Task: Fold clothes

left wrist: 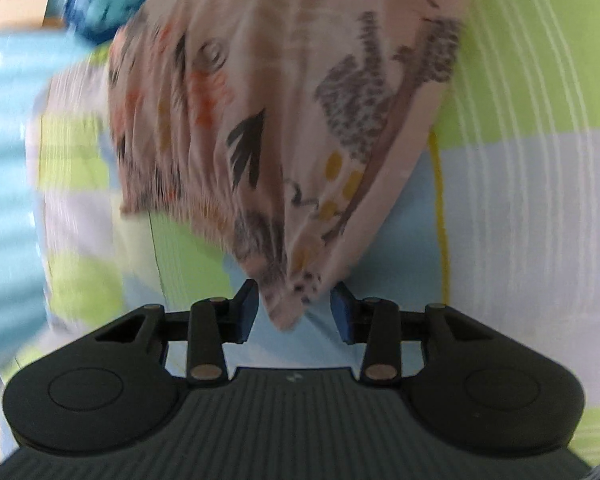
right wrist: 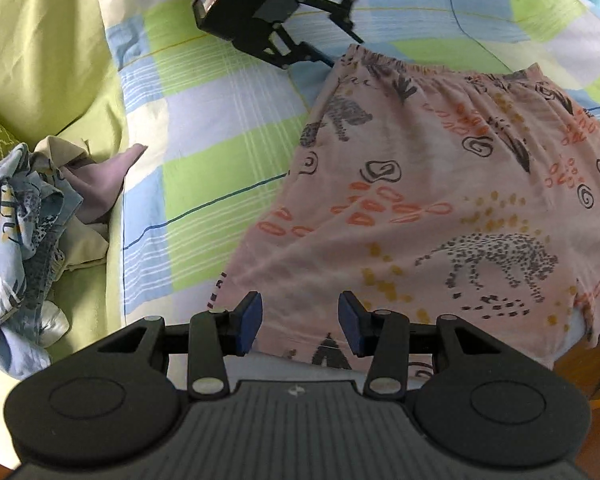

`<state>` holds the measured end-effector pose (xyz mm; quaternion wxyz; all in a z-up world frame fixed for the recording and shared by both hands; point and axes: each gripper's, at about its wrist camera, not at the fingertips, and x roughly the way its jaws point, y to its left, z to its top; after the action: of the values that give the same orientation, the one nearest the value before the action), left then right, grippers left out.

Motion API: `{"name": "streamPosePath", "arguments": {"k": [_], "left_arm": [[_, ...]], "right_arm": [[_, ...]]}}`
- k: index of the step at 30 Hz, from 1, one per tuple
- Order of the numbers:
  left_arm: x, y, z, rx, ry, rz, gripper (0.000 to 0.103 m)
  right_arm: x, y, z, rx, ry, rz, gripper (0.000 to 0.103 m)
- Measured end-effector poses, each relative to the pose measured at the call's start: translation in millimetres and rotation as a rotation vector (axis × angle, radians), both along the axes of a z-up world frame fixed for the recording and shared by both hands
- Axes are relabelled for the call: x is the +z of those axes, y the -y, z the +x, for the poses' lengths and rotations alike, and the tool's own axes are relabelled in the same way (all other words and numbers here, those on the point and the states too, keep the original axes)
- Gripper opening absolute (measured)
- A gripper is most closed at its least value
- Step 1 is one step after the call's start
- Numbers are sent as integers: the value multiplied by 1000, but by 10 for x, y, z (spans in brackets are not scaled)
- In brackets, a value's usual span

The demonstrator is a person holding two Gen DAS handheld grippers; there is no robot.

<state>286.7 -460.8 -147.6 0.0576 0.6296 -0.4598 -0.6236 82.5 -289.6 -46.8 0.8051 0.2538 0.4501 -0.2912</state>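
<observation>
The pink cotton shorts with the leopard print lie spread over the checked green-and-blue bedsheet, filling the right half of the right wrist frame. Right tool hovers at the hem, jaws wide. Left tool is also wide, with a corner of the shorts dangling between its blue pads. A crumpled pile of blue clothes sits at the left edge.

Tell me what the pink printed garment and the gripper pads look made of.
Pink printed garment: soft, matte, thin knit cloth, probably cotton; it creases and drapes, with a gathered waistband. Gripper pads: blue, matte, likely rubber or foam, though the look leaves that open.
</observation>
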Motion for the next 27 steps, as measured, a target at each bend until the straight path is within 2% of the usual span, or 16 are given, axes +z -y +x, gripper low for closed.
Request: {"name": "streamPosePath", "arguments": {"k": [1, 2, 3, 6, 10, 12, 15, 18, 22, 24, 27], "left_arm": [[-20, 17, -3, -16, 6, 6, 34], [-37, 36, -8, -30, 12, 14, 20], [-29, 72, -31, -4, 11, 40, 5], [28, 154, -67, 70, -13, 94, 4], [131, 178, -98, 147, -47, 141, 3], [124, 182, -147, 167, -53, 148, 3], [114, 168, -194, 188, -62, 142, 3], [121, 142, -201, 195, -63, 132, 3], [118, 152, -209, 218, -65, 127, 3], [119, 160, -234, 246, -65, 134, 3], [165, 172, -258, 279, -68, 146, 3]], "right_arm": [[-26, -12, 19, -5, -7, -6, 46], [-51, -26, 41, -13, -13, -10, 49], [-72, -43, 63, -21, -16, -14, 51], [-133, -173, 191, -7, -27, -59, 52], [-236, -431, 380, 78, -71, -114, 52], [-289, -564, 474, 124, -95, -141, 60], [-368, -763, 616, 193, -131, -181, 65], [-432, -776, 592, 201, -136, -212, 53], [-454, -684, 513, 212, -135, -243, 44], [-426, -699, 494, 239, -126, -257, 6], [-336, -643, 434, 229, -112, -232, 5]]}}
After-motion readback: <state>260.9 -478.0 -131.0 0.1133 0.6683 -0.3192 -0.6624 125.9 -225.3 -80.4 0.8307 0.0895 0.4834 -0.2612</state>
